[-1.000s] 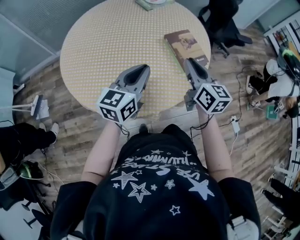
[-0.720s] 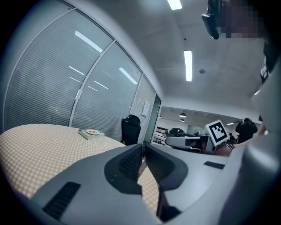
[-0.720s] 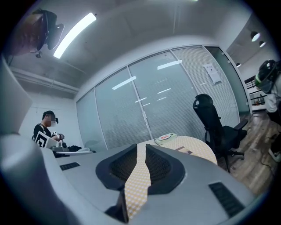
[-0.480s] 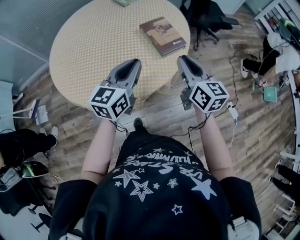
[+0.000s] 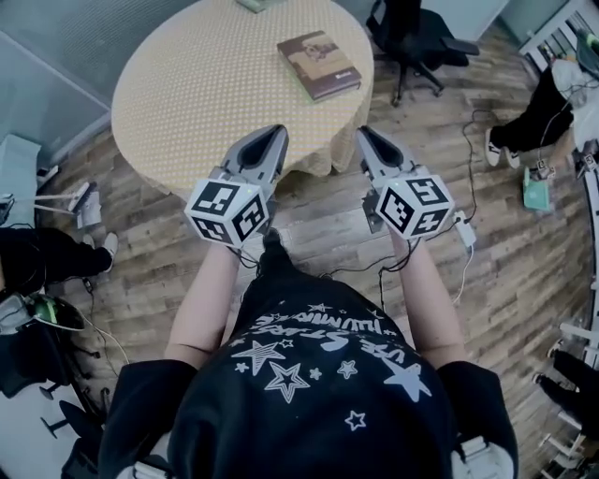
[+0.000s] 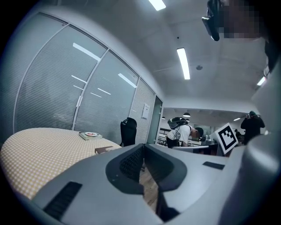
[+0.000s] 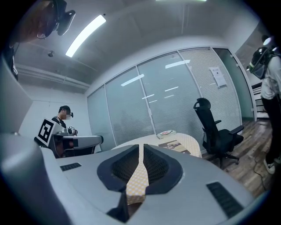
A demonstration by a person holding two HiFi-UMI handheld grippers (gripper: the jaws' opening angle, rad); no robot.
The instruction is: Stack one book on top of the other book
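A brown book (image 5: 319, 65) lies flat near the far right rim of the round table (image 5: 187, 94), which has a yellow checked cloth. A second, lighter book (image 5: 255, 5) shows at the table's far edge, cut off by the picture's top. Both grippers hover off the table's near edge, over the wooden floor, pointing level at it. My left gripper (image 5: 274, 134) is shut and empty. The jaws of my right gripper (image 5: 364, 133) are closing, with their tips nearly touching and nothing between them. In the right gripper view the brown book (image 7: 174, 145) and the lighter book (image 7: 167, 133) lie far ahead of the jaws.
A black office chair (image 5: 412, 33) stands beyond the table's right side. Cables and a power strip (image 5: 465, 248) lie on the floor at right. People stand at the far right (image 5: 562, 84) and at the left (image 5: 37, 271). A glass wall runs behind the table.
Both grippers have drawn back from over the table to beyond its near edge. The table and the brown book now lie farther ahead. The book has not moved on the cloth.
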